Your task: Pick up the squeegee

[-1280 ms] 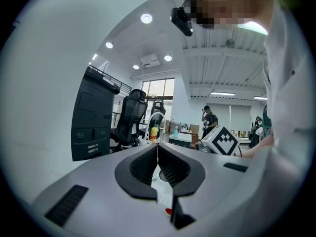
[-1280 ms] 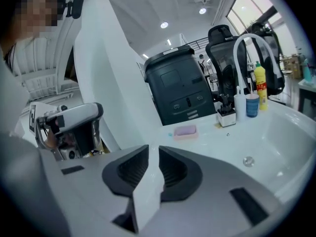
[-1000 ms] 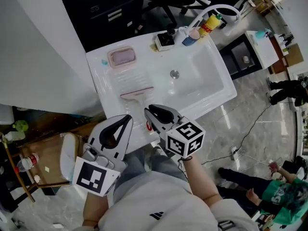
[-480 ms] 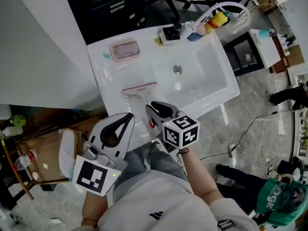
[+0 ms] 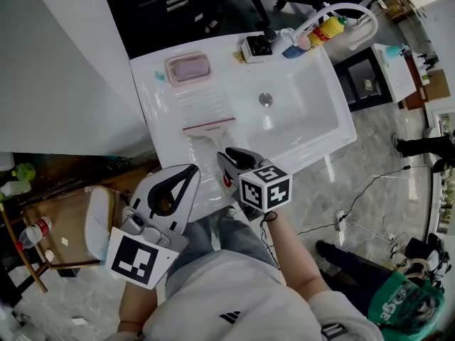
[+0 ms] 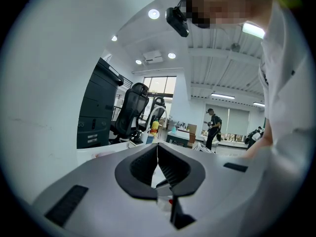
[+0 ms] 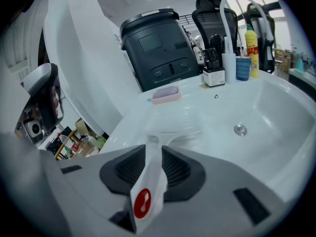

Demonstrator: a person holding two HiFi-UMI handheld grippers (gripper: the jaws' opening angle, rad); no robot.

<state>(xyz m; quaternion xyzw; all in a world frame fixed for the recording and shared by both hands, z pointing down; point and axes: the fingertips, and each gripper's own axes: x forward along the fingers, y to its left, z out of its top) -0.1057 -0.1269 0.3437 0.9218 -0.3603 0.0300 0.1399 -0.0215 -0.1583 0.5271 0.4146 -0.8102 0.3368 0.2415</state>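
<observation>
A white squeegee point(image 5: 206, 139) lies on the ribbed drainboard of the white sink point(image 5: 320, 137), its pink-edged blade away from me and its handle toward me. My right gripper point(image 5: 227, 156) hangs low over that handle. In the right gripper view the handle point(image 7: 150, 181), with a red round mark, runs between the two jaws of the right gripper point(image 7: 153, 149). Those jaws have just been opening and the pads do not clamp it. My left gripper point(image 5: 190, 170) is off the sink's front left corner, shut with nothing in it; its tips point(image 6: 157, 146) meet.
A pink soap dish point(image 5: 188, 68) sits at the back of the drainboard. Behind the basin with its drain point(image 5: 265, 99) are a black-and-white holder point(image 5: 256, 47), a blue cup point(image 5: 291, 50), a yellow bottle point(image 5: 330, 27) and a curved white faucet point(image 5: 341, 9). People stand on the floor at right.
My right gripper has sunk toward the drainboard and closed in over the squeegee's handle, its jaws wider apart. The left gripper has stayed where it was.
</observation>
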